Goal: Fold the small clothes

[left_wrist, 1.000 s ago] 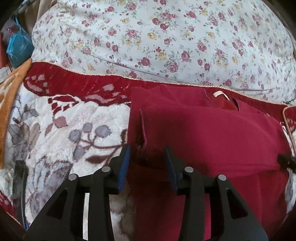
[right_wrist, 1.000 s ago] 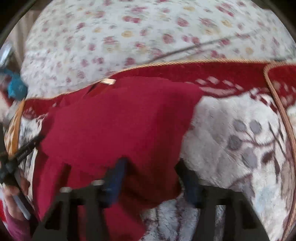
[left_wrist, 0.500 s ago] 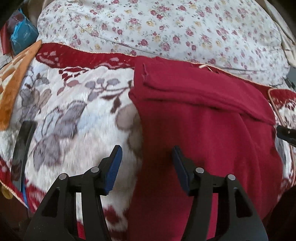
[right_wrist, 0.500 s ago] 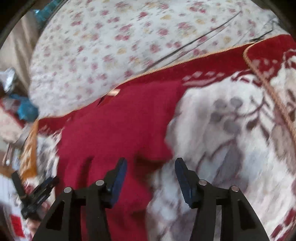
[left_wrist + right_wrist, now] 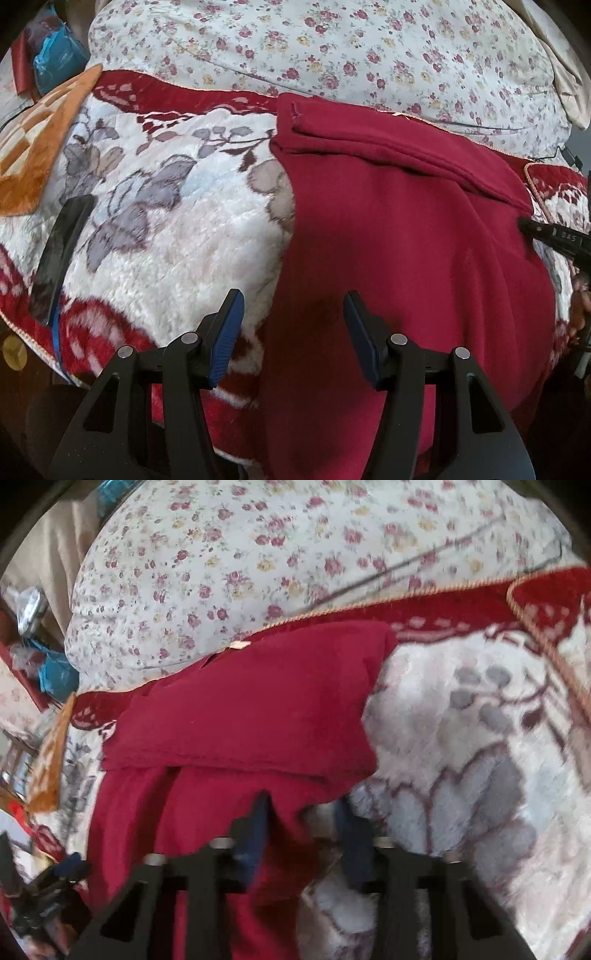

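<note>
A dark red garment lies flat on a fleecy flowered blanket, its top part folded down over the body. A tan label shows at its far edge. My left gripper is open low over the garment's left edge, which runs between the blue pads without touching them. My right gripper hangs over the garment's right edge. Its jaws are closing with that edge between them, and a gap still shows. The picture there is blurred. The right gripper's tip also shows in the left wrist view.
A white quilt with small roses is bunched up behind the blanket. An orange checked blanket and a flat black object lie at the left. A blue bag sits at the far left corner. The blanket's near edge drops off below the grippers.
My left gripper widened, left the folded part and drew back along the garment's left edge. My right gripper's jaws narrowed and came over the garment's right edge.
</note>
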A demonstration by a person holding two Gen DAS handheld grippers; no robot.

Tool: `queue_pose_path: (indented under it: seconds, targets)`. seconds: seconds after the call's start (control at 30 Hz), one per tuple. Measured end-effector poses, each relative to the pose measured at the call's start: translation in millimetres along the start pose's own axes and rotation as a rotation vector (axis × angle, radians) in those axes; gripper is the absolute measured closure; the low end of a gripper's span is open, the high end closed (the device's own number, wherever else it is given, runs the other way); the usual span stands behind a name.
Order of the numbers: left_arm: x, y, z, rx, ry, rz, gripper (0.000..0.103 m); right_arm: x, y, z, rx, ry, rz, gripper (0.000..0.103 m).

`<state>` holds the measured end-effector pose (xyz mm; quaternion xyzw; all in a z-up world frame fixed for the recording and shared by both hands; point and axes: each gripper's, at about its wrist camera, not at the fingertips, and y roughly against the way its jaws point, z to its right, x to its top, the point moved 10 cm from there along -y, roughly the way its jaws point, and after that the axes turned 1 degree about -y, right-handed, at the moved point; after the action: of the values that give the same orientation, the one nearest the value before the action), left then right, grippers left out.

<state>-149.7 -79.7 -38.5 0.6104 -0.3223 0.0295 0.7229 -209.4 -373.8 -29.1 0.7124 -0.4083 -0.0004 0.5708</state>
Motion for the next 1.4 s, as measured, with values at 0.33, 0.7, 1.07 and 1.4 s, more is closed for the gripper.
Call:
queue_pose_path:
  seconds: [0.33, 0.7, 1.07, 1.4]
  targets:
    - [-20, 13, -11, 0.009, 0.014, -0.008, 0.047, 2, 21, 30, -0.117, 0.033, 0.003, 0.098]
    - [-42, 9, -24, 0.025, 0.024, -0.049, 0.047, -55, 79, 24, 0.044, -0.023, -0.076, 0.054]
    - [-75, 12, -23, -0.012, -0.019, -0.115, 0.047, -153, 83, 12, 0.078, 0.051, -0.279, 0.038]
    - [-102, 7, -19, -0.039, -0.048, -0.175, 0.046, -178, 75, 10, 0.102, 0.029, -0.341, 0.036]
